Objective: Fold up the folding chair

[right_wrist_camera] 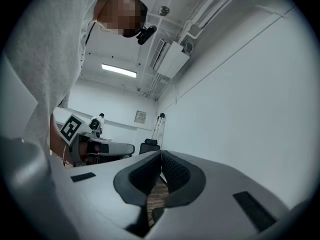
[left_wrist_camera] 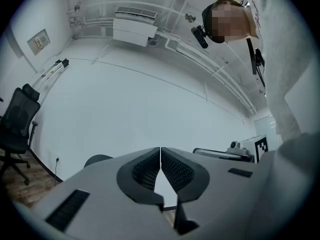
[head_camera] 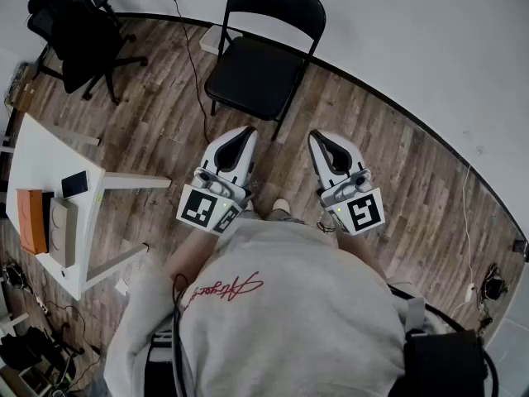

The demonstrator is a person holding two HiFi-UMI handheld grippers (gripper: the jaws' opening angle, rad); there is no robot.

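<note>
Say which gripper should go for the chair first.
Left, probably. The left gripper points straight at the front of the chair; the right gripper sits off past its side. Both are shut and empty, so either must open first.

Black folding chair (head_camera: pixel 263 52), unfolded, upright, by wall

At upper left, on the wood-plank floor (head_camera: pixel 157 131), a black office chair (head_camera: pixel 78 27). At left, a white table (head_camera: pixel 41 151) bearing a phone (head_camera: pixel 74 184), an orange box (head_camera: pixel 33 220) and a grey box (head_camera: pixel 63 231) side by side. From the wall, a black cable (head_camera: pixel 193 66) across the planks.
</note>
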